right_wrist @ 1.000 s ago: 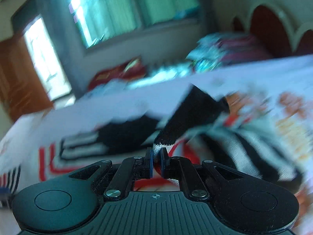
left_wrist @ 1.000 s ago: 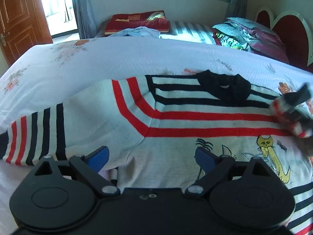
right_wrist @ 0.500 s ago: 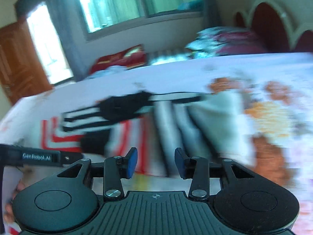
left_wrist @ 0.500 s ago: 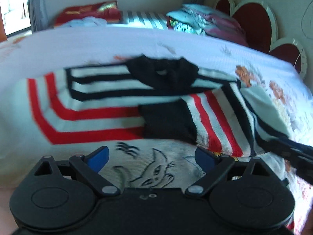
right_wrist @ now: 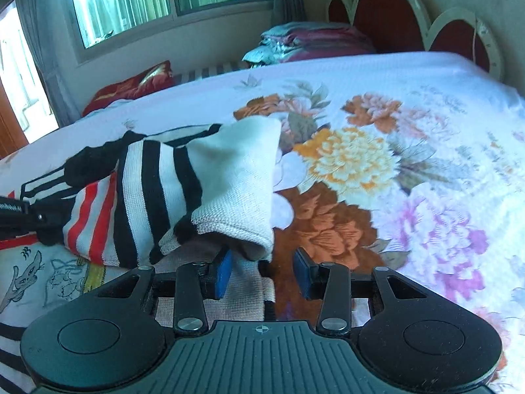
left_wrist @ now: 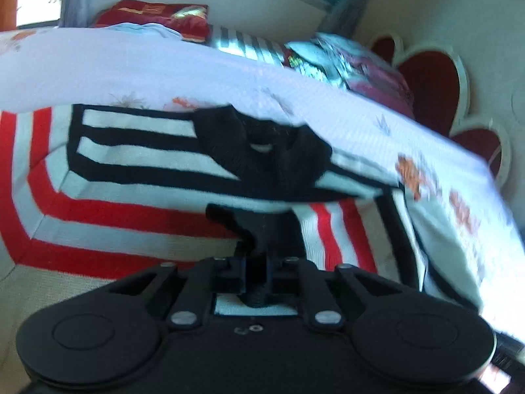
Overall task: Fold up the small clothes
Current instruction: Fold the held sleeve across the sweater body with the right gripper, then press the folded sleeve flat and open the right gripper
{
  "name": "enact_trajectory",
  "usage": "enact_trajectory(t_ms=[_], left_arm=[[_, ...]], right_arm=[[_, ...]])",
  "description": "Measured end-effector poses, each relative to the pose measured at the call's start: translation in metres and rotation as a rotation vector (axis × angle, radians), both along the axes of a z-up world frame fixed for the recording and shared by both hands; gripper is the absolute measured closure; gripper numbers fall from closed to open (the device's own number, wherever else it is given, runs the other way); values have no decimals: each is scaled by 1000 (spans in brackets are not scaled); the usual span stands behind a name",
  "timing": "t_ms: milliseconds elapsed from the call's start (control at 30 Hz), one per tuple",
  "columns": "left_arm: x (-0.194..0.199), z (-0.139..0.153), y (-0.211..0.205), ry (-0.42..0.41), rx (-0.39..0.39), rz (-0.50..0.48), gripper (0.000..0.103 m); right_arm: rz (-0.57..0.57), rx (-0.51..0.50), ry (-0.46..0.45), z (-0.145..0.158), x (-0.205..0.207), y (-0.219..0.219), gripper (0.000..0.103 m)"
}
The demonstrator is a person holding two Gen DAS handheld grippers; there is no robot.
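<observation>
A small white sweater (left_wrist: 108, 203) with red and black stripes and a black collar (left_wrist: 262, 151) lies on the flowered bedsheet (left_wrist: 164, 72). Its right sleeve (right_wrist: 183, 190) is folded inward across the chest. My left gripper (left_wrist: 256, 272) is shut on the sleeve's black cuff (left_wrist: 262, 229). My right gripper (right_wrist: 262, 272) is open, its blue pads either side of the sweater's folded right edge (right_wrist: 239, 229). The left gripper's body shows in the right wrist view (right_wrist: 29, 216) at the left edge.
The bedsheet (right_wrist: 393, 164) stretches to the right with a large flower print. Pillows and folded bedding (right_wrist: 308, 42) lie by the red headboard (right_wrist: 387, 16). A red cushion (left_wrist: 154, 16) lies at the far side under the window.
My right gripper let go of the sleeve cuff, opened and moved to the sweater's right edge. My left gripper moved right to the folded sleeve and shut on the black cuff.
</observation>
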State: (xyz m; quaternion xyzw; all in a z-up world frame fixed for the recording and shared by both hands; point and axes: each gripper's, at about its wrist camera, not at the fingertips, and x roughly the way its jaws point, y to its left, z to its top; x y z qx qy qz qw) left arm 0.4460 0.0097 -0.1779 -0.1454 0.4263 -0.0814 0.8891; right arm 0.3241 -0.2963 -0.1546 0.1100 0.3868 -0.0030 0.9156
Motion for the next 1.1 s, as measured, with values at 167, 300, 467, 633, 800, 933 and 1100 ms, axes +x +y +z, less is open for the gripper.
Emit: enact_trajectory(t_ms=[167,300,467,633,800,933,1100], left_arm=[[-8,22,12,-92,-3,0,96],[-21,43,39,-155,10,43,96],[-31,26,66,-101,76,88,96],[-32,-4,62,-55,136,87,96],[-44,20,59,-99,194,100,41],[-61,40,57,-190,212,104,29],[-43,37,35,-166,178,41,29]], right_arm=[[-4,29,23,-8,14,0,84],[15,40,-15,5,9,4,88],[67,-3,-30,12,2,22,88],[58,16,51,-4,6,10,88],[75,32,12,16,-9,-8,77],[45,46,-47,32,-1,-19,53],[44,106,-16,22,55,-23,53]])
